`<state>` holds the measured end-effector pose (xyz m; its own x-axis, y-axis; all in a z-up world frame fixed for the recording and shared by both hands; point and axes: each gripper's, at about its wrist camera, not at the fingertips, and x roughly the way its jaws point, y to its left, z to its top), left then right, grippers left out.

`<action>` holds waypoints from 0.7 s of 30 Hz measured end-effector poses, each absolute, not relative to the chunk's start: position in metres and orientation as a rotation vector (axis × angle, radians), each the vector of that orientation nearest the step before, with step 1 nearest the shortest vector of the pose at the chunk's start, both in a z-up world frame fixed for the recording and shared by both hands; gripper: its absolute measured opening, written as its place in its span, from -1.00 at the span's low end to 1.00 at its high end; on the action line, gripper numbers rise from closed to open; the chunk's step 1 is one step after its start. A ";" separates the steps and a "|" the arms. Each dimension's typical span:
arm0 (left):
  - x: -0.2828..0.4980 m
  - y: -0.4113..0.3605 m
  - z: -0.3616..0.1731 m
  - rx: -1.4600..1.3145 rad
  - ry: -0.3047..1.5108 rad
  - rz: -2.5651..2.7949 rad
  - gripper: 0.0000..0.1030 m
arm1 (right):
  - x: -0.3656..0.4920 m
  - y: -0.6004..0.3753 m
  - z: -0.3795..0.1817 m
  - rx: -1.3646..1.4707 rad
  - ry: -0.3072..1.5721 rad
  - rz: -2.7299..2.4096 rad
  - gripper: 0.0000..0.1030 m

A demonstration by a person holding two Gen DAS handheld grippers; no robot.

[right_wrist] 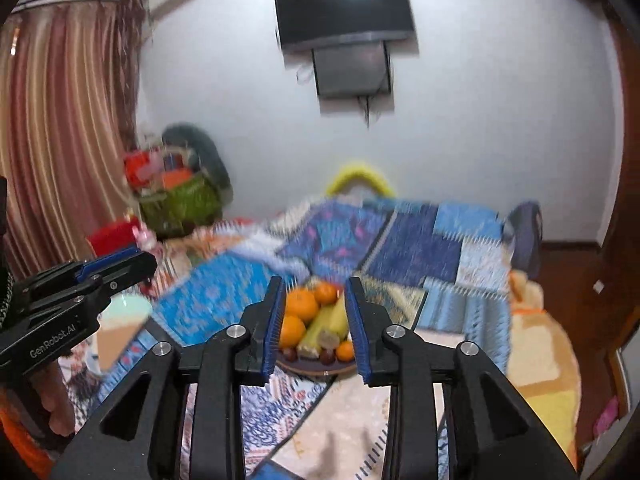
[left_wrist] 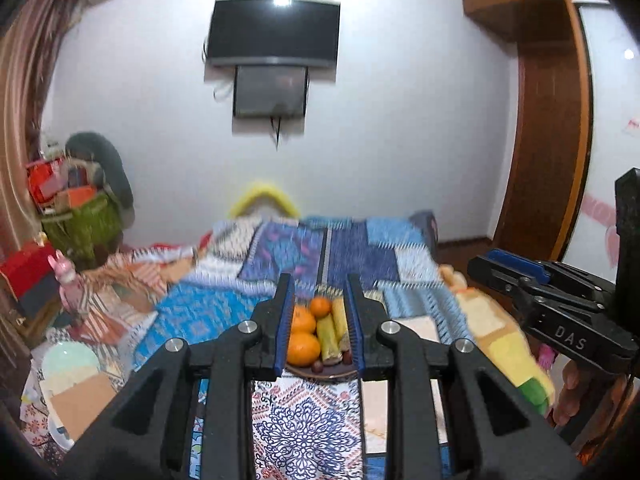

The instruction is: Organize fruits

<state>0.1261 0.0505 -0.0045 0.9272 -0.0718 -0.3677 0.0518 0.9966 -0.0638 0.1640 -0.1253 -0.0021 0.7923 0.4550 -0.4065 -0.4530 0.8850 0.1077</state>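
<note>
Open bedspread (right_wrist: 224,304) around fruit plate (right_wrist: 316,368)

A bed (left_wrist: 352,248) spread with a blue patchwork-patterned cover carries a dark round plate (right_wrist: 316,368) heaped with oranges, yellow-green stalk pieces and small dark red fruits. A white cloth with blue floral print (left_wrist: 308,420) lies just in front of the plate.

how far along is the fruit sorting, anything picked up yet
Nothing looks done yet. The oranges, yellow-green bananas and small dark red fruits are piled together on the dark round plate on the patterned bedspread. Nothing is in hand: the left tongs and right tongs are both open and empty, short of the plate. All the sorting is left.
</note>
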 end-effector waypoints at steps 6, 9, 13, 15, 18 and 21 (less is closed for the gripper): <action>0.073 0.042 0.026 -0.042 0.240 -0.037 0.10 | 0.111 -0.138 0.034 0.018 0.284 0.452 0.07; 0.058 0.039 0.032 -0.035 0.212 -0.025 0.28 | 0.094 -0.143 0.042 0.033 0.234 0.434 0.32; 0.044 0.037 0.037 -0.033 0.196 -0.011 0.65 | 0.082 -0.143 0.045 0.032 0.203 0.404 0.56; 0.040 0.037 0.038 -0.033 0.182 -0.006 0.75 | 0.078 -0.143 0.044 0.026 0.188 0.385 0.70; 0.034 0.036 0.038 -0.023 0.175 0.004 0.87 | 0.073 -0.143 0.043 0.015 0.178 0.362 0.90; 0.031 0.034 0.038 -0.023 0.172 0.005 0.98 | 0.070 -0.143 0.042 0.010 0.168 0.342 1.00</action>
